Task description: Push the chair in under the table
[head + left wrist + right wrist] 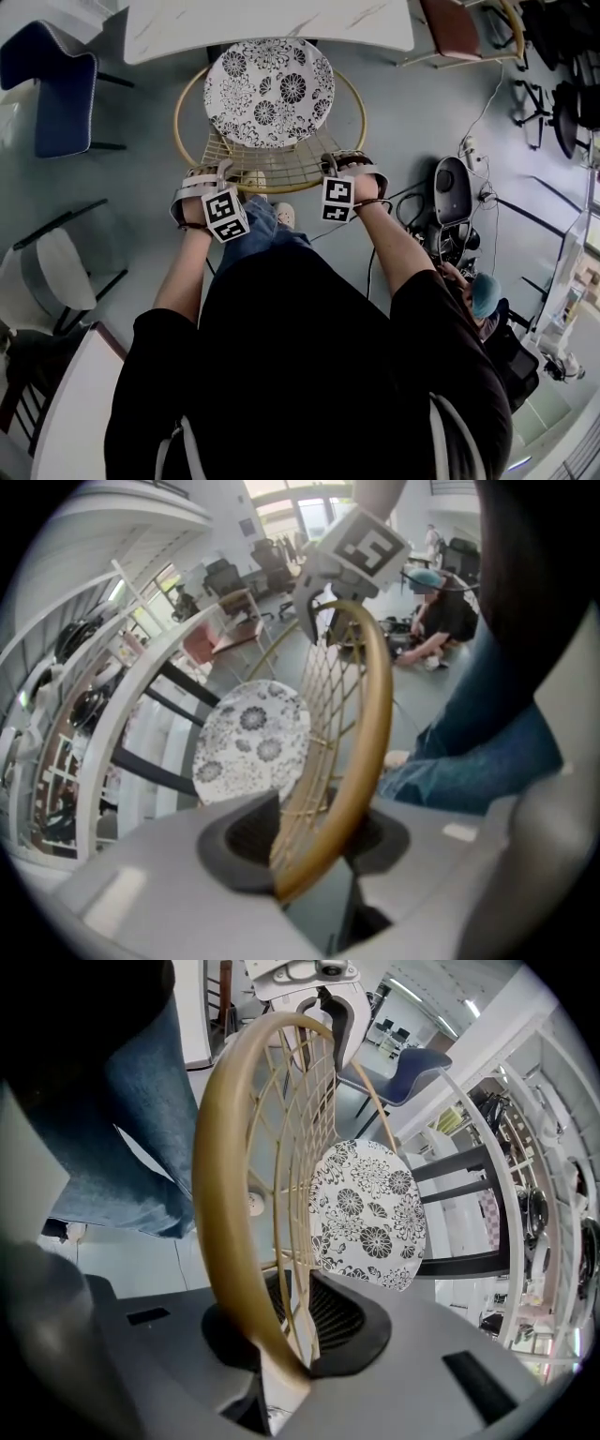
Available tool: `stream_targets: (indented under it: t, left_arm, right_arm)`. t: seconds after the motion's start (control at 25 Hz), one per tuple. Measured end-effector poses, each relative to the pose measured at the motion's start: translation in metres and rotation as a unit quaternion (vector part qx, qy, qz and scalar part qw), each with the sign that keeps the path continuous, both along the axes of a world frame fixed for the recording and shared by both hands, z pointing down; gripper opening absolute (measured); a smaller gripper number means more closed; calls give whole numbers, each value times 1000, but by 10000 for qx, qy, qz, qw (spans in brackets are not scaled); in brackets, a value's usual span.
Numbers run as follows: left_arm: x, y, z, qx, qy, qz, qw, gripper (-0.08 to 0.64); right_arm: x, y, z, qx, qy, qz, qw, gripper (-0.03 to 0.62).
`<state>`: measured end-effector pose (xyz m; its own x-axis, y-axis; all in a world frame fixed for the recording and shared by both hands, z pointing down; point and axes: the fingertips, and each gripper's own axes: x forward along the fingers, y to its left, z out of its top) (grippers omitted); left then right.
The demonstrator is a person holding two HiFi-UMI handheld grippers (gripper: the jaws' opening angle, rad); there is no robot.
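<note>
I have the chair by the back of its golden hoop rim, one pair of tongs on either side of the person's body. It stands on the floor facing the table. The front of its flowered cushion is right at the table's near edge, and the rest of the seat and the whole back are out in the open. I judge the push has hardly begun.

The left tongs are closed on the rim. In the left gripper view the golden tube runs straight down between the dark pads and fills the narrow gap left between the jaws. The right tongs are closed tighter. In the right gripper view the rim and a strip of the wire lattice sit pinched between the jaws.

I grip at two points set well apart on the same curve so that the chair cannot swing when I lean into it. One hold would let it pivot on its legs. Holding the back, not the seat, puts the force behind the chair and in line with the table. It also keeps the tongs and the hands away from the table's near edge as the seat goes under.

The next move calls for an even, level shove from both sides.
</note>
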<state>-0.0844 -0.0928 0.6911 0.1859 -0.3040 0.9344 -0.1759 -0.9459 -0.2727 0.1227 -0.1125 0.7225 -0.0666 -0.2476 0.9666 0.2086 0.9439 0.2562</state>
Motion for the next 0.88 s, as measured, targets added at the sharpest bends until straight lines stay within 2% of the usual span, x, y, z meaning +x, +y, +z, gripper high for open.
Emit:
stream_targets:
  t: [0.2,0.52,0.64,0.88]
  left_arm:
    - [2,3,1,-32,49,64,10000,166]
    - [2,0,-1,133,133,50,9998,167]
    - [2,0,-2,93,176,32,9998,175]
    - [9,9,-15,-315,749,-138,9966,196]
  right_arm:
    - [2,2,1,1,54,37,10000,66]
    - [1,-2,0,-33,29,238,9997,67]
    - [-3,2,-4,-145,-109,417,9990,83]
    - [-7,7,-23,-281,-419,414,9979,100]
